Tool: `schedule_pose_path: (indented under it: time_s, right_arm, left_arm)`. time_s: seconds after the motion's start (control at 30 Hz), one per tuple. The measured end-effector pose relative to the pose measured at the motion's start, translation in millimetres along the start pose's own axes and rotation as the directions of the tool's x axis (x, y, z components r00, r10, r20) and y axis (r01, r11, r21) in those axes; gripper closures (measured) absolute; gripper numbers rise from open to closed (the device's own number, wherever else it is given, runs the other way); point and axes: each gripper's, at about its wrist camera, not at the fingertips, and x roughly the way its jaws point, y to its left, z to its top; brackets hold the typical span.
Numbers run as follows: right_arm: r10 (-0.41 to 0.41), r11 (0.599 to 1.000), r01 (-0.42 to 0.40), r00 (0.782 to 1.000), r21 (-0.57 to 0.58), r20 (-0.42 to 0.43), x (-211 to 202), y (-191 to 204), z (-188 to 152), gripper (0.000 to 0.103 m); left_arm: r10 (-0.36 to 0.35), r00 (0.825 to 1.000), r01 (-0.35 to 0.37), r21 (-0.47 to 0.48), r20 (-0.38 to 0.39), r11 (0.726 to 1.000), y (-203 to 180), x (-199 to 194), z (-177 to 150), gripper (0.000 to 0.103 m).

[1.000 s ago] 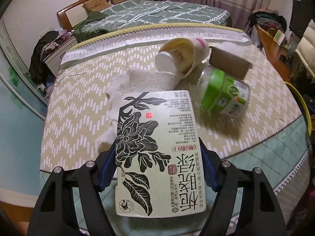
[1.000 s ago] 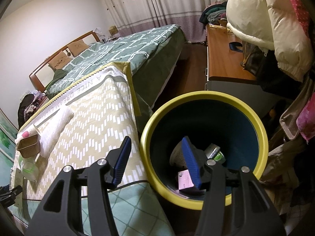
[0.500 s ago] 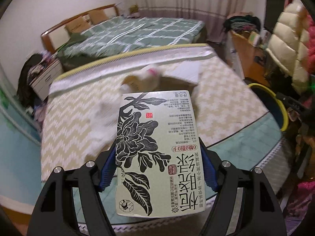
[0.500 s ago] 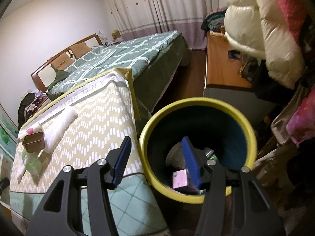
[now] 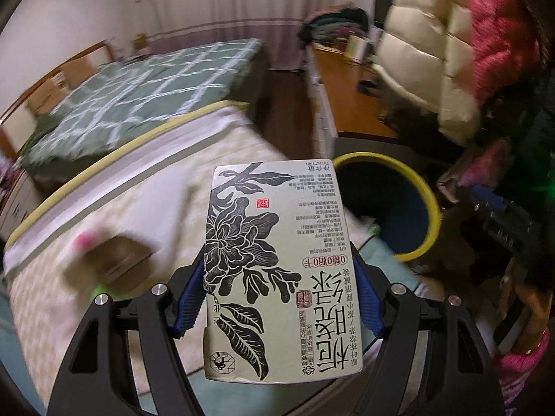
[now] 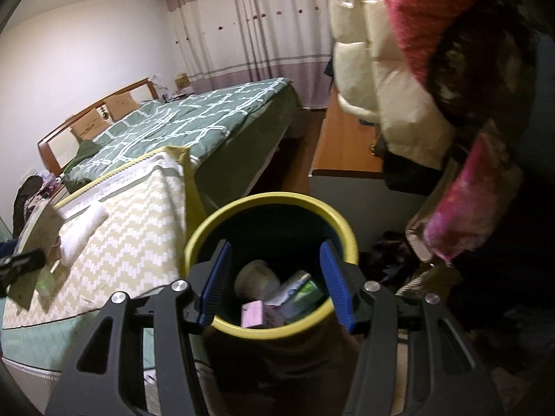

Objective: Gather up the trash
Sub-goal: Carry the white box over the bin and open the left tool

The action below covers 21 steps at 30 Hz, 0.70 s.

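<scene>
Trash inside bin, right-wrist-only.

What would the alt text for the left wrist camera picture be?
The left gripper clamps a pale carton printed with black flowers, above a patterned bed cover. A yellow-rimmed bin stands beyond it to the right.

A zigzag-patterned mattress carries a white rolled towel and, blurred, perhaps a brown box.

tea carton: pale green, black flower print | bin: yellow-rimmed, holds trash
</scene>
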Motion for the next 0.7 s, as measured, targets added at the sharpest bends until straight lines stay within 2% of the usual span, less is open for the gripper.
schedule_pose_path:
  time_s: [0.23,0.43,0.6,0.67,0.7]
  right_arm:
    - [-0.021,0.999,0.022,1.000,0.030,-0.012,-4,-35,-9,0.052]
    - [-0.038,0.997,0.039,0.999,0.070,-0.016,-4,-59,-13,0.051]
    - [-0.050,0.994,0.051,0.999,0.094,-0.017,-4,-71,-14,0.049]
    - [-0.054,0.994,0.055,0.998,0.100,-0.015,-4,-72,-13,0.045]
    - [-0.054,0.993,0.055,0.998,0.100,-0.016,-4,-71,-13,0.044]
  left_arm:
    - [-0.091,0.994,0.097,0.113,-0.059,0.989,-73,63,54,0.031]
    - [-0.110,0.987,0.128,0.152,-0.120,0.980,-119,116,79,0.030]
    - [-0.116,0.983,0.139,0.162,-0.142,0.977,-136,147,88,0.030]
    - [-0.120,0.983,0.142,0.155,-0.142,0.978,-138,156,90,0.024]
    - [-0.111,0.985,0.130,0.147,-0.133,0.981,-137,158,92,0.014]
